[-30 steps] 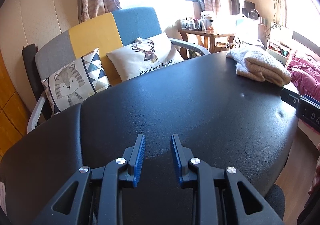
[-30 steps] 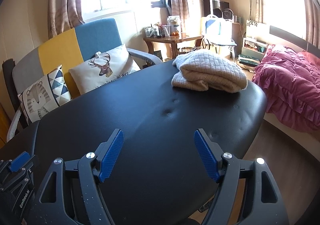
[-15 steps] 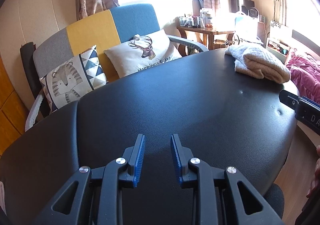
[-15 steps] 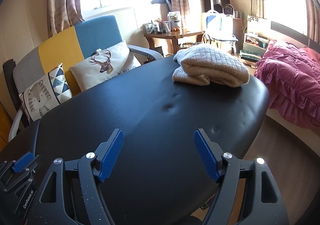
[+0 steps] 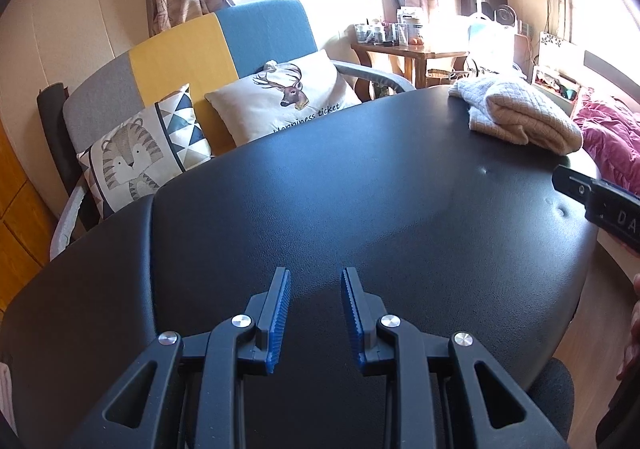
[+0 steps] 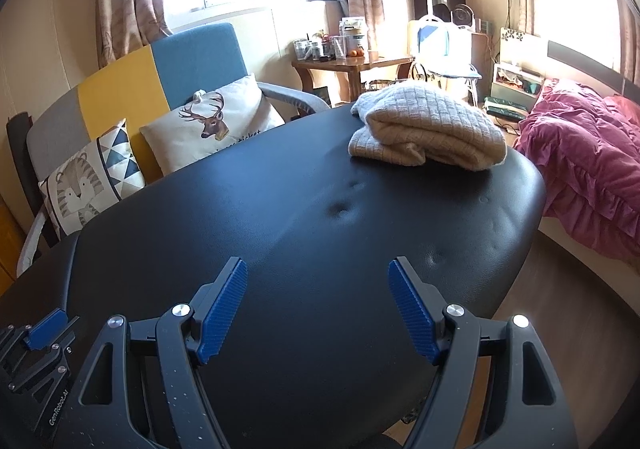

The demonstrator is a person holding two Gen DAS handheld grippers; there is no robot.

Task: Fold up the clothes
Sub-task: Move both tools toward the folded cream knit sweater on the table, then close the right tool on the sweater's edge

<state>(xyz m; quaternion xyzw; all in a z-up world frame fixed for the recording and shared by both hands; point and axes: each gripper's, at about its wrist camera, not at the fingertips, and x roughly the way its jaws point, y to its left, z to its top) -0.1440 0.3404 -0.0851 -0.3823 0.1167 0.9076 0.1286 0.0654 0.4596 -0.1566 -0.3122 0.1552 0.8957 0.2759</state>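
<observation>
A cream knitted sweater (image 5: 520, 117) (image 6: 428, 129) lies folded in a thick bundle at the far right end of the black padded table (image 5: 360, 189) (image 6: 280, 229). My left gripper (image 5: 315, 273) hovers over the bare near part of the table, its blue pads a narrow gap apart with nothing between them. My right gripper (image 6: 317, 263) stands wide open over the table, empty, well short of the sweater. Part of the right gripper's body (image 5: 600, 201) shows at the right edge of the left wrist view. The left gripper's body (image 6: 36, 337) shows at the lower left of the right wrist view.
Behind the table stands a grey, yellow and blue sofa (image 5: 180, 49) with a tiger cushion (image 5: 140, 157) and a deer cushion (image 5: 280, 101). A wooden side table (image 6: 352, 65) with jars stands by the window. A bed with a pink cover (image 6: 580, 169) is on the right.
The left gripper has sunk closer to the tabletop, its jaws unchanged. The right gripper has stayed about where it was, still wide open.
</observation>
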